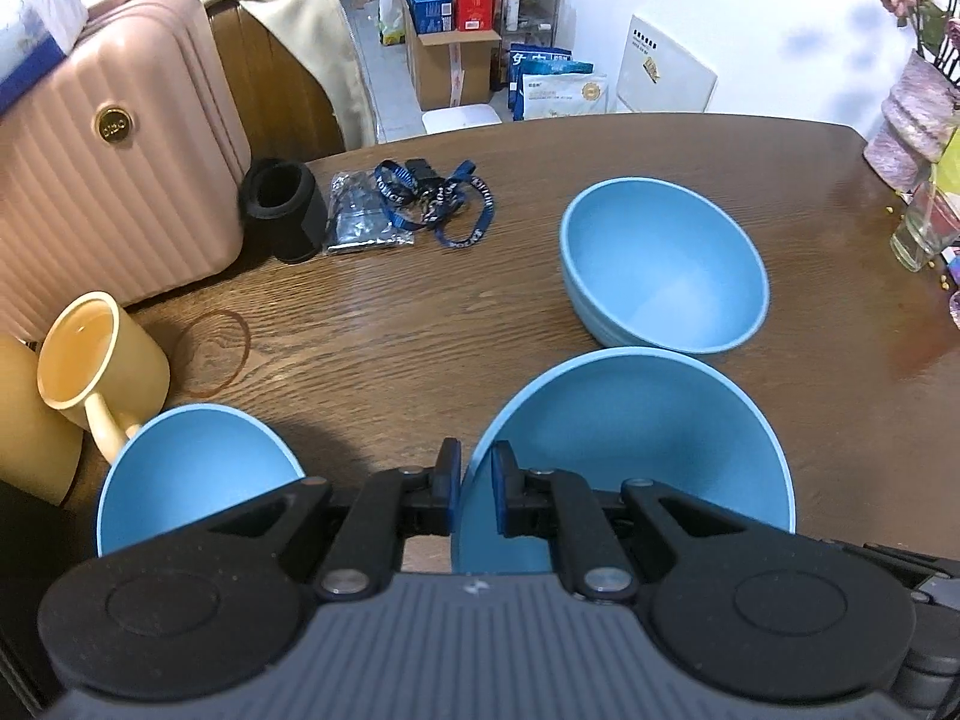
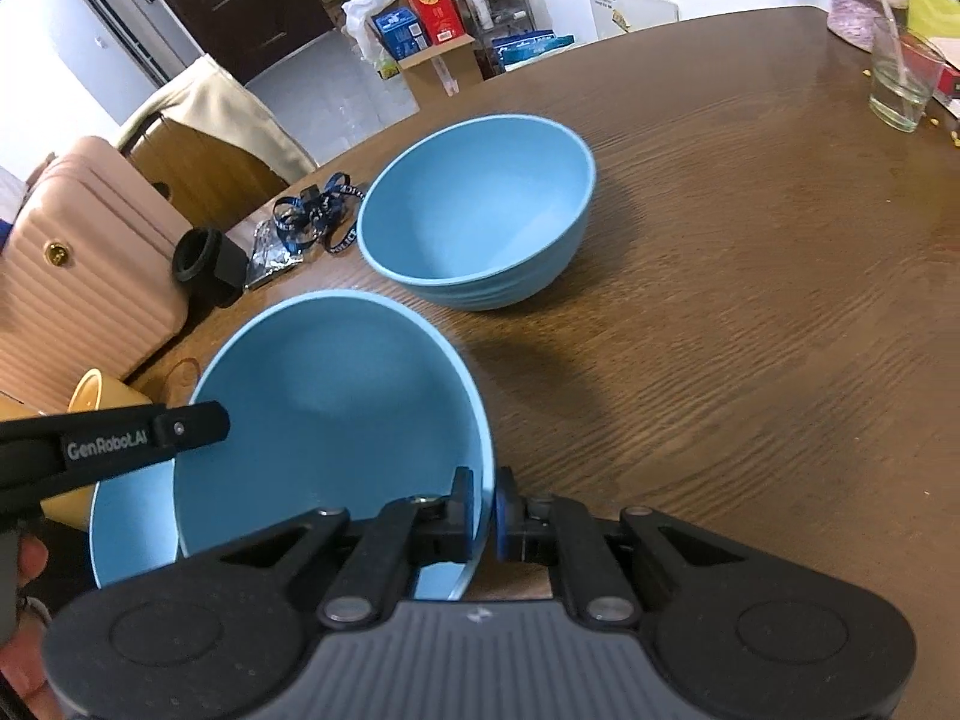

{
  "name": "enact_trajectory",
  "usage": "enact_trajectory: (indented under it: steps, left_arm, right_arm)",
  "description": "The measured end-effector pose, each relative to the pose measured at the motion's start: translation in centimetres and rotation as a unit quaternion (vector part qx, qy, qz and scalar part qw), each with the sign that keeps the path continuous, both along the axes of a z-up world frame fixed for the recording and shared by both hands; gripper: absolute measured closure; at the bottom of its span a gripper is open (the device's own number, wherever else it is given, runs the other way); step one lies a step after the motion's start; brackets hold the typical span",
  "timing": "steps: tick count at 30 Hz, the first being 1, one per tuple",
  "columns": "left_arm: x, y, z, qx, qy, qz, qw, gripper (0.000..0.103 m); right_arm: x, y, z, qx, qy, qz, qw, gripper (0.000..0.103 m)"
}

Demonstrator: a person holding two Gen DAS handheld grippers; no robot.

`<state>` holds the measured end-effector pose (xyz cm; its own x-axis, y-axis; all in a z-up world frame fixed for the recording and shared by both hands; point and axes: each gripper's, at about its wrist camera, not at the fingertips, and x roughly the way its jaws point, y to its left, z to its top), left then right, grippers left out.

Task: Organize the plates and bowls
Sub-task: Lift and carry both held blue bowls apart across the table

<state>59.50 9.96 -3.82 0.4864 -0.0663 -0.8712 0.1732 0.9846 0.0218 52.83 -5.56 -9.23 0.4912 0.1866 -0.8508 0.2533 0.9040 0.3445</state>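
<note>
Bowls in blue: the low bowl (image 1: 192, 468) sits leftmost by the yellow mug (image 1: 102, 360); the left gripper (image 1: 476, 495) and right gripper (image 2: 483, 513) (both pinched nearly shut) clamp the lifted bowl's (image 2: 336, 414) opposite rims; the far bowl (image 2: 480, 228) rests on the table (image 2: 750, 330).

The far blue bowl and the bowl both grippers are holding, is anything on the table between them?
Nothing. In both wrist views only bare wooden table and a shadow separate the held bowl from the far bowl.
</note>
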Motion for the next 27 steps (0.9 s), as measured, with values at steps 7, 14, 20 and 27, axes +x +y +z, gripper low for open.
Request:
enact_trajectory:
  steps: [7, 14, 20, 27]
  left_arm:
    - [-2.3, -2.2, 0.9, 0.001, -0.006, 0.000, 1.0000, 0.092]
    - [-4.6, -5.0, 1.0, 0.001, -0.008, -0.004, 1.0000, 0.092]
    - [-6.6, -7.7, 0.9, 0.000, -0.005, -0.009, 0.9999, 0.092]
    - [-8.4, -10.8, 0.4, -0.003, -0.001, -0.019, 0.9998, 0.092]
  right_arm:
    - [-2.1, -2.3, 0.8, 0.003, -0.006, -0.006, 1.000, 0.097]
    - [-4.5, -5.2, 1.1, 0.006, -0.010, -0.014, 1.000, 0.097]
    - [-6.6, -7.9, 1.1, 0.008, -0.012, -0.024, 1.000, 0.097]
    - [-8.8, -11.2, 1.0, 0.007, -0.013, -0.039, 0.999, 0.097]
